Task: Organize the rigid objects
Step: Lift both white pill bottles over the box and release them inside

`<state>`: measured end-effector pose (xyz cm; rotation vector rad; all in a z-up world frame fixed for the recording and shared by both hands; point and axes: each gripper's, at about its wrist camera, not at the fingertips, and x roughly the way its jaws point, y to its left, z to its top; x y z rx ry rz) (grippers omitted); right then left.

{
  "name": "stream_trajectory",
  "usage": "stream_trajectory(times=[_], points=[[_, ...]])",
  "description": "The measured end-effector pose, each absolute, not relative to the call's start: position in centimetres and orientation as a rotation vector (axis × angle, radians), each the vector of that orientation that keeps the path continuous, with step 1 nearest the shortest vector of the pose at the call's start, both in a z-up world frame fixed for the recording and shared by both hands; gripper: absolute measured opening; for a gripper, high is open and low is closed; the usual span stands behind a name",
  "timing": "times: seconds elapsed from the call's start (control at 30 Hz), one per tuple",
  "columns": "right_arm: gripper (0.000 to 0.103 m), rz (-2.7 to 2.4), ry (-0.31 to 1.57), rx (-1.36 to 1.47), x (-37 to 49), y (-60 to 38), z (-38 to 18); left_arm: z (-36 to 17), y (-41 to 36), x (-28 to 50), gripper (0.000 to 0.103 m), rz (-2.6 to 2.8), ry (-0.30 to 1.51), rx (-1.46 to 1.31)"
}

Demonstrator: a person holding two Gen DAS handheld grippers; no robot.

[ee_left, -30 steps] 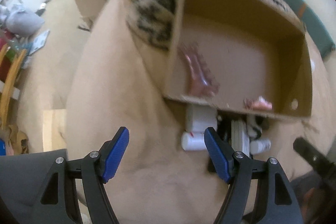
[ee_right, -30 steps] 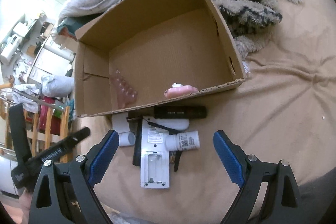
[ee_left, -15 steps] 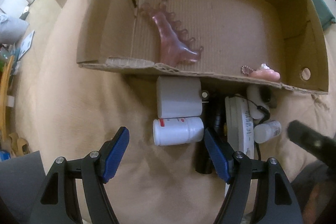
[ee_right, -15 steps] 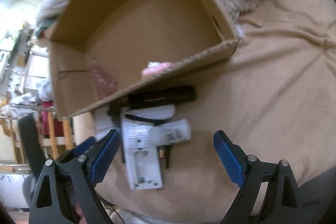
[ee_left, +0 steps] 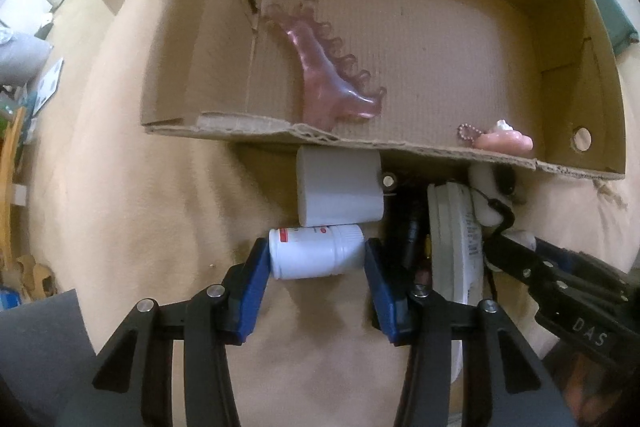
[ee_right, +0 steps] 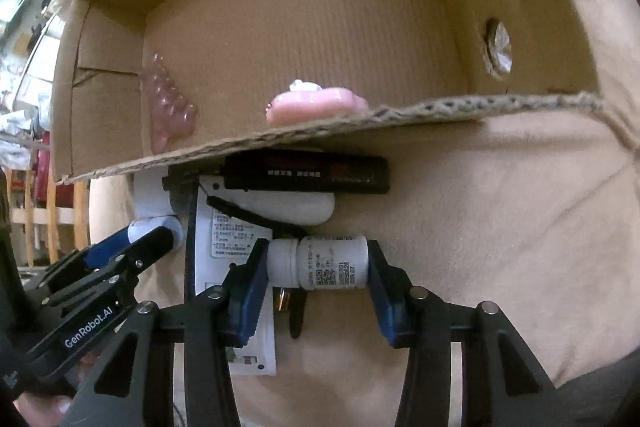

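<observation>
We have both grippers down at the pile in front of the cardboard box [ee_left: 224,135]. In the left wrist view, low in the middle of the frame, our left gripper [ee_left: 316,261] has its blue pads pressed against both ends of a white pill bottle with a red-marked label [ee_left: 316,253], which lies on its side on the beige blanket [ee_left: 160,227]. Just above it, touching, lies a plain white cylinder [ee_left: 338,185], tucked against the box's front wall.

In the right wrist view, our right gripper [ee_right: 316,267] is clamped on a smaller white bottle with a printed barcode label [ee_right: 324,263], also on its side, lower middle of the frame. It lies across a white flat device with a printed label [ee_right: 224,239]. Above it sits a white oval piece [ee_right: 296,207], and above that a black bar with red and white print [ee_right: 308,173], hard under the box edge.

Inside the box we see a translucent pink hair claw [ee_left: 324,79] at centre left and a pink charm on a bead chain [ee_left: 502,141] at the lower right corner.
</observation>
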<state>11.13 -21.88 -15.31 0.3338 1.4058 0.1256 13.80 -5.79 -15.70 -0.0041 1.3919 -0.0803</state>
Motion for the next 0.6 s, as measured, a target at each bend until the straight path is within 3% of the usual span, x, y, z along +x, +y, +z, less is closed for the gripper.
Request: stream_trajectory(times=[0.6], points=[[0.049, 0.124, 1.299, 0.388, 9.5, -22.5, -12.9, -13.6, -3.9, 12.9, 0.044, -0.010, 1.351, -0.016]])
